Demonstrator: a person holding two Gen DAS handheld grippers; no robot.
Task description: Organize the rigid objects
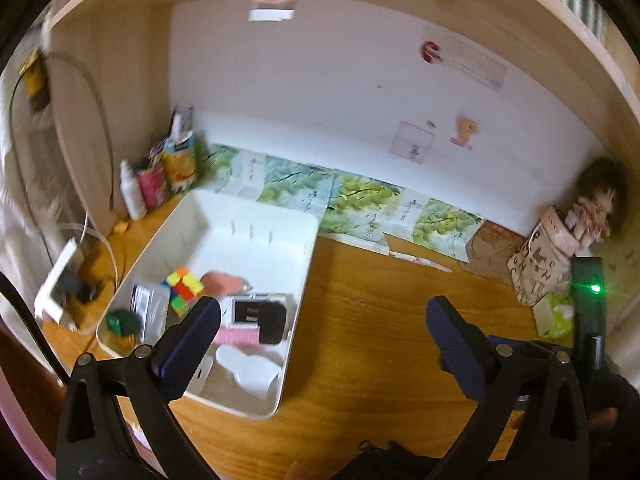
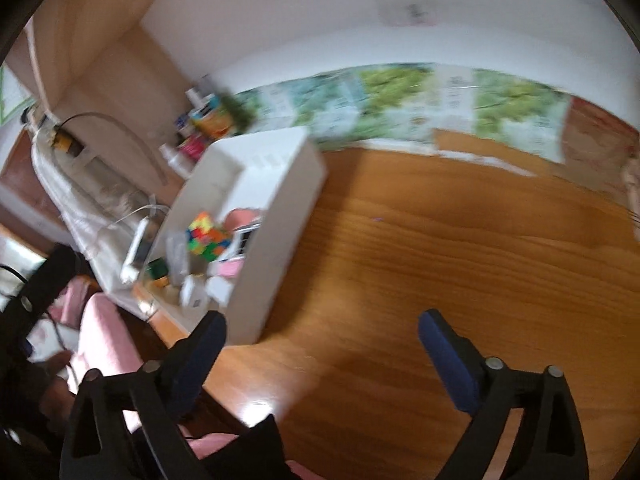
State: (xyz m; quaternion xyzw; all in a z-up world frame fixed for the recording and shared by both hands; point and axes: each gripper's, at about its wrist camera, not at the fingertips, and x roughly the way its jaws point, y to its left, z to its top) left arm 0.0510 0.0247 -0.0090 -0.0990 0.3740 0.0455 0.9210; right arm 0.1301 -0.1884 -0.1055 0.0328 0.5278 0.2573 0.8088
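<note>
A white bin (image 1: 304,276) stands on the wooden desk at the left and holds a colourful puzzle cube (image 1: 185,285), a green box (image 1: 122,322), a clear case (image 1: 154,314), a pink item, a black-and-white device (image 1: 260,316) and white pieces. My left gripper (image 1: 323,316) is open and empty, its left finger over the bin's near corner. In the right wrist view the same bin (image 2: 280,216) and cube (image 2: 208,236) sit at the left. My right gripper (image 2: 322,334) is open and empty above bare desk.
Bottles and snack packs (image 1: 168,172) stand behind the bin. Grape-print sheets (image 1: 360,200) lean along the back wall. A patterned bag (image 1: 540,264) and a doll (image 1: 592,212) sit at the right. A power strip with cables (image 1: 60,280) lies left of the bin.
</note>
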